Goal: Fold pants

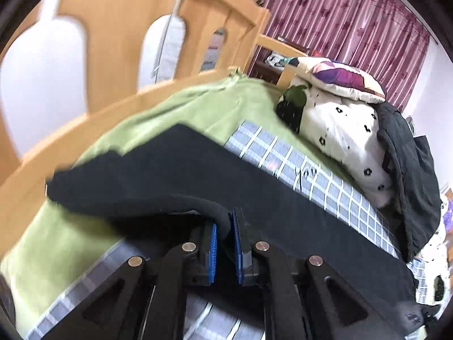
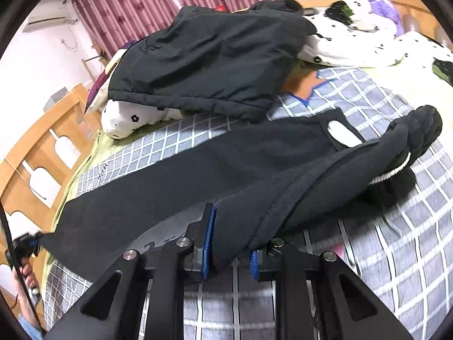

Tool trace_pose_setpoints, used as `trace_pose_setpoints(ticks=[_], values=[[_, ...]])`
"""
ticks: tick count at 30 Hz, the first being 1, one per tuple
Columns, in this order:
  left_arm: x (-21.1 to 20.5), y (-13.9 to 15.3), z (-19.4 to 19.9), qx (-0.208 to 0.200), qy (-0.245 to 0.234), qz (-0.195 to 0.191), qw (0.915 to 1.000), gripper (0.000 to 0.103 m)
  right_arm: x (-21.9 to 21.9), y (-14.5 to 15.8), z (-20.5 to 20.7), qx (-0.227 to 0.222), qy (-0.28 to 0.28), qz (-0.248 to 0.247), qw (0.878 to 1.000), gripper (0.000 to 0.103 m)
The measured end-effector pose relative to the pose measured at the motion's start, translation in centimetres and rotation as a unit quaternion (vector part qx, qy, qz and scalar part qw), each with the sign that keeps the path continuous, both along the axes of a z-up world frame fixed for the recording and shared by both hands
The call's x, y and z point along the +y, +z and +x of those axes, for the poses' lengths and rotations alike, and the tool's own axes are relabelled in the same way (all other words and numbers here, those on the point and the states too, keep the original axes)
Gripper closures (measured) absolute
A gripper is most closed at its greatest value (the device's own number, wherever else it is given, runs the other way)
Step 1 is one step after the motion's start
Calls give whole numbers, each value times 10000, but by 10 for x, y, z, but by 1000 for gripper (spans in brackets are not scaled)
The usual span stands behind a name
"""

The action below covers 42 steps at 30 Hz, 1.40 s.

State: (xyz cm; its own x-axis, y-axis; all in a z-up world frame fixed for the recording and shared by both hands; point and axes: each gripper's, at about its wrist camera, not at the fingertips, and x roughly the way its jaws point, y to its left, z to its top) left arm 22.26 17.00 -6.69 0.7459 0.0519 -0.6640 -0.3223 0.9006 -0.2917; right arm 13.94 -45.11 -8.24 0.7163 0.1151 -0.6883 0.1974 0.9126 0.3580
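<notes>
Soft black fleece pants, checked bedsheet

The pants are black. The sheet is grey-blue with white checks, the blanket green. The quilt is white with small black flowers, the curtain dark pink, the bed frame light wood.
</notes>
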Motion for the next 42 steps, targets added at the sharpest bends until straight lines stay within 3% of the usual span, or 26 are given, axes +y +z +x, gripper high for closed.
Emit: trace_pose_setpoints(ticks=[6,11,16,20,24,25,29,32,35,37,38,39,41,42], values=[[-14,0,56,9,-74,289,9996,93,-9,4,50,355,446,15,9984,82],[-13,-11,41,-17,-106,383,9992,93,-4,-3,26,358,562,-40,9978,82],[4,-14,-3,85,-18,-96,9999,93,6,-12,-23,479,510,-99,9975,82],[12,-24,-50,166,27,-349,9993,93,-2,-42,-60,831,375,344,9952,80],[18,-49,-76,553,123,-294,9980,92,-6,-58,-84,1104,207,553,9921,68],[22,-56,-80,631,145,-412,9971,92,-4,-54,-90,1009,208,483,9935,68],[39,-82,-92,816,243,-1040,9909,90,-4,-38,-103,675,123,270,9973,48],[43,-95,-97,955,304,-1206,9876,81,-18,-45,-103,756,-165,461,9959,48],[46,-101,-101,907,251,-1234,9879,78,-29,-44,-111,649,-422,712,9945,48],[48,-101,-101,844,230,-1326,9873,71,-33,-39,-115,467,-535,694,9951,48],[50,-101,-99,801,246,-1411,9864,67,-34,-40,-112,466,-566,663,9951,54],[52,-102,-97,760,281,-1511,9852,61,-34,-41,-107,515,-578,626,9950,73],[54,-101,-92,738,381,-1624,9832,58,-33,-43,-99,609,-515,611,9949,82],[55,-98,-90,742,406,-1580,9838,60,-32,-38,-102,437,-542,598,9958,84]])
